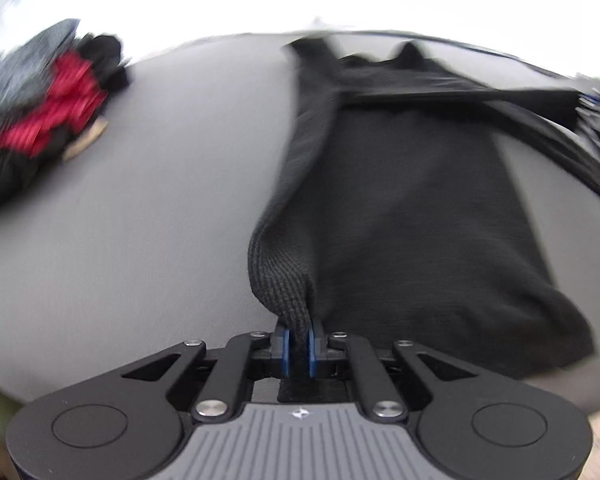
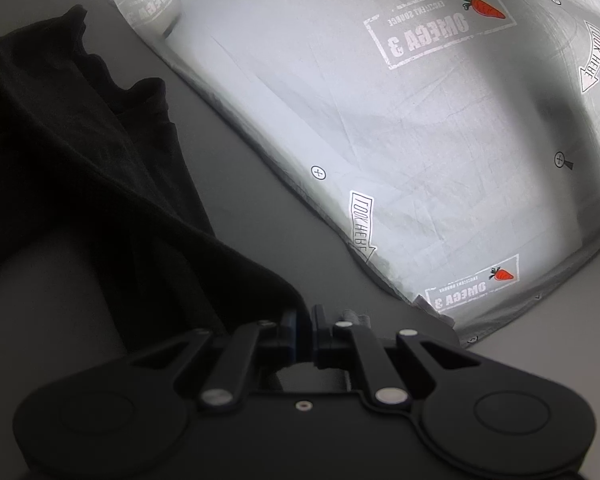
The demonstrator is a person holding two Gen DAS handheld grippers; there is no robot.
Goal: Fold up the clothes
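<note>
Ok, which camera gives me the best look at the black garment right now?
The left wrist view: the black garment lies spread across the grey table, one knit edge pinched in the left gripper. The right wrist view shows only a dark, shadowed fold running to the right gripper, beside a printed sheet.

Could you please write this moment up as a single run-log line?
step: folding | left gripper: shut on black garment edge | right gripper: shut on same garment | garment: on grey table | clothes pile: untouched

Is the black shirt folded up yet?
Partly. The black shirt lies mostly spread on the table, one edge lifted over it.
</note>
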